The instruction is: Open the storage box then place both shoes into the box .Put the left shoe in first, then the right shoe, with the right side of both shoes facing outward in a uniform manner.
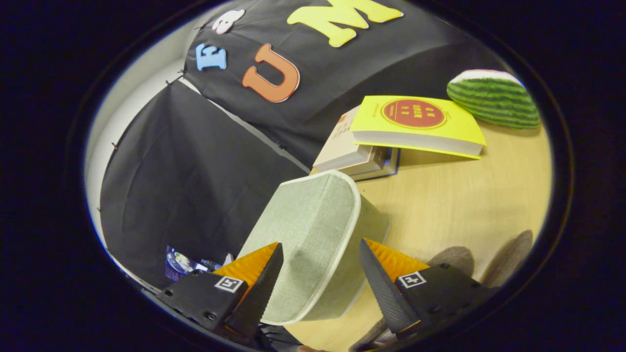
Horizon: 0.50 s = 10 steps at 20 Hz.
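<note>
Two fingers of the gripper (320, 266) stand wide apart around the pale green storage box (313, 244), whose lid lies between them, neither visibly pressing it; the box sits on the wooden table (464, 195). Beyond it lie stacked books (401, 134) and a watermelon toy (494, 98); grey shoes (489, 259) rest beside the right finger.

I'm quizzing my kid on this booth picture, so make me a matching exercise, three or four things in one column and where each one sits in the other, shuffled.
Things:
1. storage box
2. yellow book
3. watermelon toy
4. gripper

Places:
A. on top of the book stack
B. beyond the books, by the table's far edge
C. open, a finger on each side of the box
D. between the fingers, lid closed

Pairs: 1-D, 2-A, 3-B, 4-C
</note>
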{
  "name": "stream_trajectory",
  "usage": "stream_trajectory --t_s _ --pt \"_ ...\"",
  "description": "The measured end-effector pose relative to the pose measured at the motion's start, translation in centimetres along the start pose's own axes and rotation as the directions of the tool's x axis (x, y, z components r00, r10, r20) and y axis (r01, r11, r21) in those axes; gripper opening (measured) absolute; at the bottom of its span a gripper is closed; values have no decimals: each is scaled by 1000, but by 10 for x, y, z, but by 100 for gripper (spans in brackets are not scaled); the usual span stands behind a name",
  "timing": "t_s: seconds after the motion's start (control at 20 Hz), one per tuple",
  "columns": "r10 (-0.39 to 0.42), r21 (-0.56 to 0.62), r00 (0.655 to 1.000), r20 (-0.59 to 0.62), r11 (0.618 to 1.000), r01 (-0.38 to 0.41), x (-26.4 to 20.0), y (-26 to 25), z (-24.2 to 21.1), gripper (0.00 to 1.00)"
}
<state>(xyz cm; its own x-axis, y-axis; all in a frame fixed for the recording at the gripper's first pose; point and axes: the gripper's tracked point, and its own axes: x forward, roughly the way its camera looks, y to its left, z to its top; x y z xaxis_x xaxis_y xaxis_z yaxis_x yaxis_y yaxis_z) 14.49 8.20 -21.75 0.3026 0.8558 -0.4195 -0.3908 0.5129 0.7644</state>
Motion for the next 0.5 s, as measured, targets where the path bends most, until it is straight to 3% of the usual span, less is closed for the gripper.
stream_trajectory --t_s 0.15,0.5 --pt "145 132 986 -86 982 -134 8 10 -8 96" --pt "232 197 966 -112 958 -207 16 8 -9 81"
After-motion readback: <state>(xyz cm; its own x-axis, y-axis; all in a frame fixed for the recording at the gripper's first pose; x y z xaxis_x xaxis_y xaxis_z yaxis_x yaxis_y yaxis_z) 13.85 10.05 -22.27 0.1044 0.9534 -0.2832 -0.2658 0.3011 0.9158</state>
